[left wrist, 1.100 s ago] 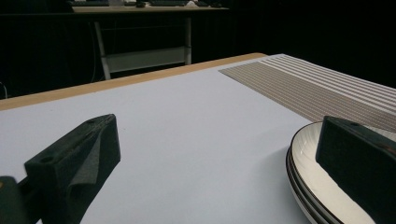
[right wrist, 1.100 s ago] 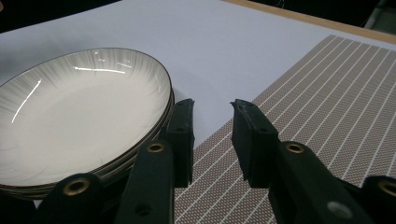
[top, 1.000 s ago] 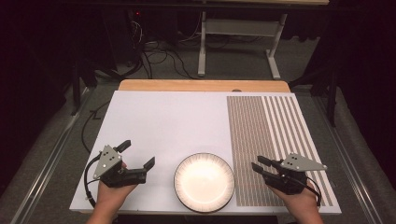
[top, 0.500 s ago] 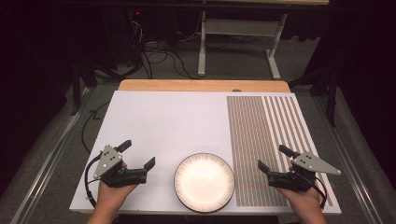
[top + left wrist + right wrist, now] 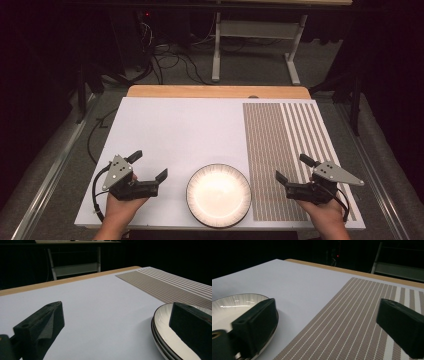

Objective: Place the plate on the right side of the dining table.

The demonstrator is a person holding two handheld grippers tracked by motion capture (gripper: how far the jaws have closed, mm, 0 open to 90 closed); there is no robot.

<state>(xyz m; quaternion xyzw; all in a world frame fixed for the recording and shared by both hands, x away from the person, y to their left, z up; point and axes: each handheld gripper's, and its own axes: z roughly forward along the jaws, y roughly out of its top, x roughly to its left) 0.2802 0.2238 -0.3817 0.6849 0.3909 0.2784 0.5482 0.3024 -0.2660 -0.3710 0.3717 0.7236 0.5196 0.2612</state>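
High view is showing the left gripper (image 5: 150, 167) and right gripper (image 5: 294, 167) both spread, flanking a glossy plate (image 5: 218, 195); likely rigid, slippery, breakable, best pinched at its rim.

The left tool (image 5: 148, 167) has a black body with two blocky black jaws, a grey three-cornered plate dotted with dark screws on top, and a black cable looping from its rear. The right tool (image 5: 296, 169) matches it: black jaws, grey screwed plate, black cable. In the gripper views each jaw shows a small round hole. Both forearms are bare.
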